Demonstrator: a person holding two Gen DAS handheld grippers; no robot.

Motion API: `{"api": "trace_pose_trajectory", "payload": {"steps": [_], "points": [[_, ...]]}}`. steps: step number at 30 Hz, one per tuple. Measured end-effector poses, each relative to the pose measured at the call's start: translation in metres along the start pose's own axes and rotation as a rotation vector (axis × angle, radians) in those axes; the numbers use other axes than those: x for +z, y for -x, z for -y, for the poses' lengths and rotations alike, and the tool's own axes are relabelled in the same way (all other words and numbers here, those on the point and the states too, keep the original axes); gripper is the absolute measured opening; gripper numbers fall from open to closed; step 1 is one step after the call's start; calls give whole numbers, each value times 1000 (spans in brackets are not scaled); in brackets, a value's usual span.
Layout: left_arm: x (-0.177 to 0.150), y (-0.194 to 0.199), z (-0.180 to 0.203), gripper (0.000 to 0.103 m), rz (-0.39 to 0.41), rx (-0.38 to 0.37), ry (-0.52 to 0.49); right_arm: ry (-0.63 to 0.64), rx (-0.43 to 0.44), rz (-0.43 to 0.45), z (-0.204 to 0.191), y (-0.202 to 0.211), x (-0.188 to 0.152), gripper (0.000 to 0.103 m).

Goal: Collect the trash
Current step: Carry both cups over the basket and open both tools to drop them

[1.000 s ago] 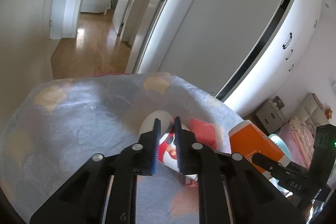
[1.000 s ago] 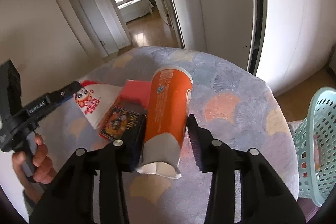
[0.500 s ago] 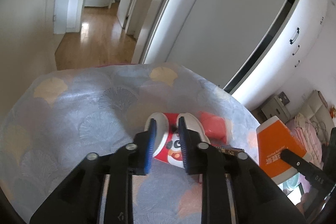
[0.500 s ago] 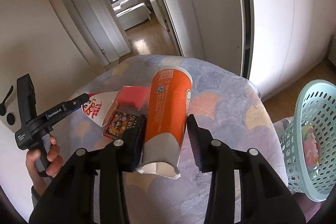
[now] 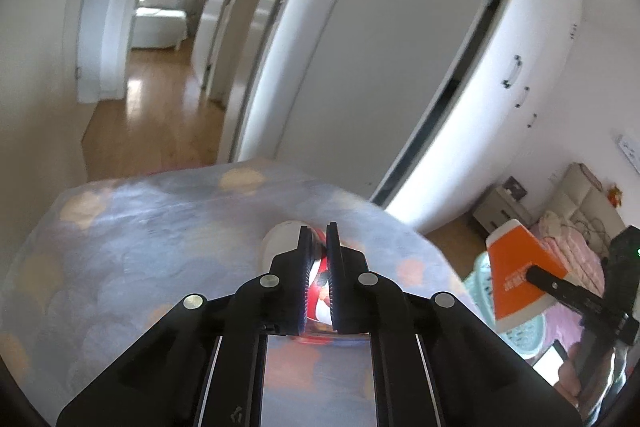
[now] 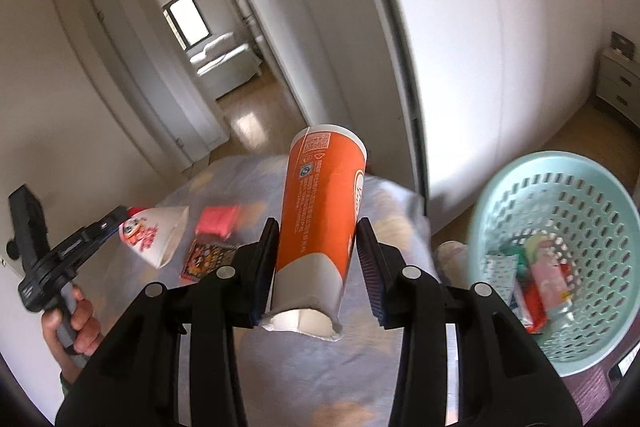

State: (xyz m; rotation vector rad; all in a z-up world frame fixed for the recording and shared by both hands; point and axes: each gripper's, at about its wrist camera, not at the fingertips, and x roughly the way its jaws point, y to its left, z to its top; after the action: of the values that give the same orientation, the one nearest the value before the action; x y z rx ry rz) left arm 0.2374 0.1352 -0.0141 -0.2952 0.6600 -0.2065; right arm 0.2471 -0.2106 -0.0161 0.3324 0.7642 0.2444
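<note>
Cups, two, both off the counter (image 6: 320,379) and in hand, where a second ago both sat lower against the cloth.

Left tool (image 5: 318,247): we hold its pads pinched on the thin wall of a white paper cup (image 6: 154,241) printed with a red cartoon figure. Half a second back the cup hung nearer the cloth; now it rides higher and clear of it, at 9 o'clock in the right view.

Right tool (image 6: 318,257): we grip the orange cup (image 6: 320,223) across its lower body, mouth pointing away, grey-white base toward the camera. Its pose between the pads matches the earlier pictures.

Basket (image 6: 568,211): pale green plastic, pierced with oval holes, at 3 o'clock in the right view and much larger in frame than before. Some wrappers already lie inside. We judge the orange cup is nearly above the rim, so its drop looks like the next step; the white cup would follow.

Left on the counter: a pink pad (image 6: 219,221), soft-looking, and a dark glossy packet (image 6: 204,259) with a busy print, just beside each other at 10 o'clock of the right tool. Both are still to be collected.

Materials: the cups are waxed paper, conical, light, easily crushed; the base of the orange cup is bent at its rim. The counter wears a smooth cloth with fan-scale pattern in grey, blue and peach.
</note>
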Motion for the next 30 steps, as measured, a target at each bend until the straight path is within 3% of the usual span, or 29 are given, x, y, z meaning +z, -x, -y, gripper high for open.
{"api": "trace_pose_trajectory", "payload": {"steps": [6,11,13,19,24,30], "points": [[2,8,58,6,17,-54,-86,-63,-43,55,39,30,3,37],[-3,-11,126,6,-2,-147,-161,-96,-142,106,76,56,7,37],[-9,-27,154,6,-30,-189,-189,-106,-206,119,93,64,8,37],[-39,-87,239,6,-145,-291,-274,-154,-287,130,138,77,5,37],[-66,-128,282,6,-228,-313,-324,-212,-326,125,176,82,-1,37],[-95,-172,309,6,-312,-303,-356,-265,-350,109,209,85,-8,38]]}}
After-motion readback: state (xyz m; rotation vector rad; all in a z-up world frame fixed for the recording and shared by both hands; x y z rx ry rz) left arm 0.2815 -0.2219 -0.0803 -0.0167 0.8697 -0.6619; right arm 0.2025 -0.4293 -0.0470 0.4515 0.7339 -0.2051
